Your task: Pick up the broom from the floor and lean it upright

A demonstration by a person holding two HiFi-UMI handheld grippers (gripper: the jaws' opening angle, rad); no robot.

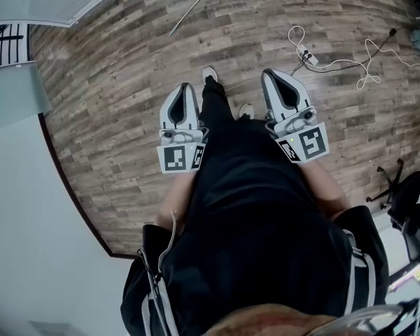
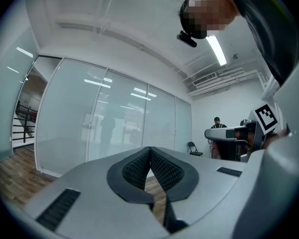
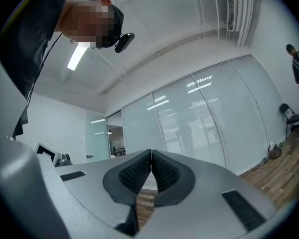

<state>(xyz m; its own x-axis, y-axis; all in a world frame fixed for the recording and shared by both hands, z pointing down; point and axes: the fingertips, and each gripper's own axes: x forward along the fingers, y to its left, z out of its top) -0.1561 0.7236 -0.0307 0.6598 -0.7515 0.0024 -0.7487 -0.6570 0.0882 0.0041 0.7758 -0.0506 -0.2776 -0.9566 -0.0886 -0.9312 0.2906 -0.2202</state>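
Head camera looks steeply down; claw cameras both face glass wall (image 2: pixel 114 118).

Nothing legible is found at this moment: no words, numbers or brands. Only wordless black-and-white square markers are carried on the left gripper (image 1: pixel 186 88) and right gripper (image 1: pixel 271 73).

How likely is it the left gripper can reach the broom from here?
Probably not from here: the broom lies far ahead on the floor, while the left gripper sits shut near the person. Nothing visibly blocks the path.
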